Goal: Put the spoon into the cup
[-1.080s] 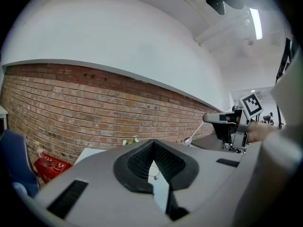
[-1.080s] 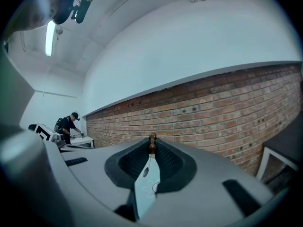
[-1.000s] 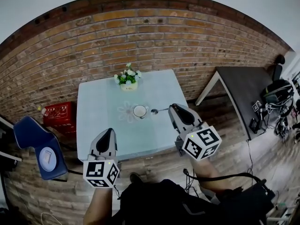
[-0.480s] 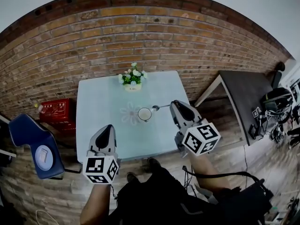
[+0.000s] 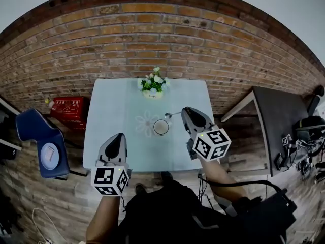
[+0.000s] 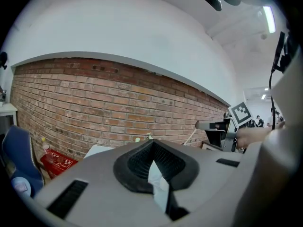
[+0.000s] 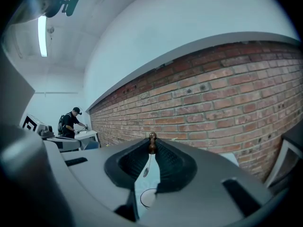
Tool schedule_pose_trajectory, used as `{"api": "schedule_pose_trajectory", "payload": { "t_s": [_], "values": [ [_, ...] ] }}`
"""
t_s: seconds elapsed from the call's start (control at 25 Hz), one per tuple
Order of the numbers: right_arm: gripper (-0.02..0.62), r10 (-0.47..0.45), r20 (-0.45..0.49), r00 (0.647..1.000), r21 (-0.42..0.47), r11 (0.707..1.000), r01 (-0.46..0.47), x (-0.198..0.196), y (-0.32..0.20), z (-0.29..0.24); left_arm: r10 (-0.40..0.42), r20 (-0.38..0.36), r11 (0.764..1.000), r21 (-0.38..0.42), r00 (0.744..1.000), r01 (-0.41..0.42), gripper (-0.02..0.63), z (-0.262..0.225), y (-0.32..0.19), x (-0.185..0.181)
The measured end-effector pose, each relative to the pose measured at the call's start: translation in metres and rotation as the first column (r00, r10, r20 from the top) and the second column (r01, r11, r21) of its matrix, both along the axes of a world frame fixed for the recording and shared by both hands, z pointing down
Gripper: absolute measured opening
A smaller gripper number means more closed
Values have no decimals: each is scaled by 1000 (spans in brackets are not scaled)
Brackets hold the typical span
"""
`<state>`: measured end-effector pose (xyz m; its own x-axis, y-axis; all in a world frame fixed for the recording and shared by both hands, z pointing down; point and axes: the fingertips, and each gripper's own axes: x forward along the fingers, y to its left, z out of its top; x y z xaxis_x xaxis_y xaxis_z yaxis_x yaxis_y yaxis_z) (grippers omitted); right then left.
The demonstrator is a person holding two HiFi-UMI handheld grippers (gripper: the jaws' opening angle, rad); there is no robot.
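Pinching spoon (image 5: 170,115) near cup (image 5: 161,127), right claw (image 5: 185,110); left claw (image 5: 120,135) closed, crossing table (image 5: 109,116) front edge.

L gripper (image 5: 120,136) jaws together, empty; R gripper (image 5: 185,111) jaws pinch spoon (image 5: 169,115).

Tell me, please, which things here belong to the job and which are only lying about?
Job:
- spoon, held in the right gripper
- cup, on the table

Lying about:
- flowers
- red box
- blue chair
- dark table
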<state>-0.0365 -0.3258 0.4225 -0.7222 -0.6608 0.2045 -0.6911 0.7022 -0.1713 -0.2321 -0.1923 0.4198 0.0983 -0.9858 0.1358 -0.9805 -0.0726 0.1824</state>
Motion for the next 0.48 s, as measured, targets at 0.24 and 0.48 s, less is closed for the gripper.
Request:
{"api": "schedule_pose_trajectory", "payload": {
  "t_s": [0.24,0.48],
  "values": [
    [51,-80,-14,997,-57,995,79,-9,-22,35,-70,9,997,-40,998,70,8,13,-2,5],
    [51,-159,-15,987,-111,981,156,-22,-33,65,-102,-4,995,-25,995,102,8,14,-2,17]
  ]
}}
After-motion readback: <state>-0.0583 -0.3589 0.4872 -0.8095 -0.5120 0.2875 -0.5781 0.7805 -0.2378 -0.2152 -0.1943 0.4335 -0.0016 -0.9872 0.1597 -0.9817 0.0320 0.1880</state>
